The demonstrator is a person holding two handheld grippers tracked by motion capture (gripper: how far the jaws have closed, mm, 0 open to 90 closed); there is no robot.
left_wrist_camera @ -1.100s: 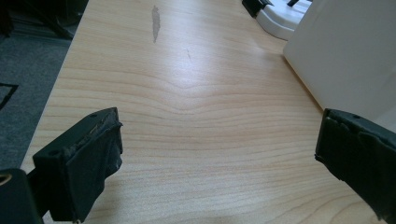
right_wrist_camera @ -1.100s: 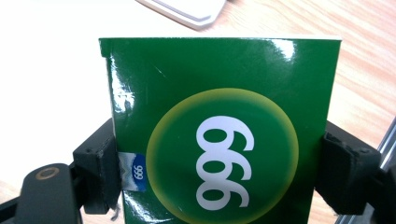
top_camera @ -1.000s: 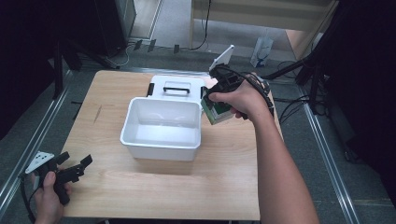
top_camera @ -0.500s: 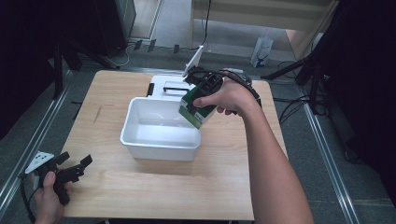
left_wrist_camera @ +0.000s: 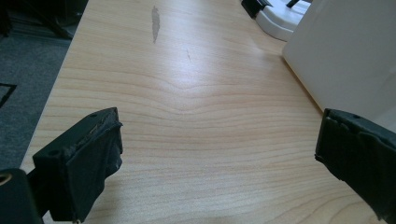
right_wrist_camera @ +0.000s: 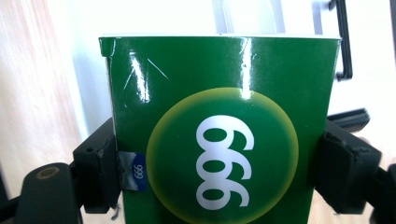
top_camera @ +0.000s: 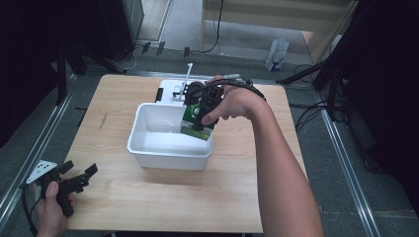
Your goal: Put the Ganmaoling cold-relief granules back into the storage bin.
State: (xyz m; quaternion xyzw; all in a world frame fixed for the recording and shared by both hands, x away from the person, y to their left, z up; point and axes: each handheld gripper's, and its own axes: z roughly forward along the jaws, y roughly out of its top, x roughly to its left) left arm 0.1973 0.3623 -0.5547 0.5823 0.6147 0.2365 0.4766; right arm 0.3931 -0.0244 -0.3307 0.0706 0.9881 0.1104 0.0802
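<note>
The right gripper (top_camera: 207,101), its jaws closed on the green box (top_camera: 196,121), holds it tilted over the white bin's (top_camera: 170,153) right rim, while the left gripper (top_camera: 74,181) rests wide open and empty, well apart.

high overhead, two close tabletop (top_camera: 118,123) views

Left hand-held gripper (top_camera: 79,178): black body, two blocky black jaws, grey three-cornered plate on top.
Right hand-held gripper (right_wrist_camera: 219,172): black jaws, brass-coloured screw.
Arms: bare, no sleeves.
</note>
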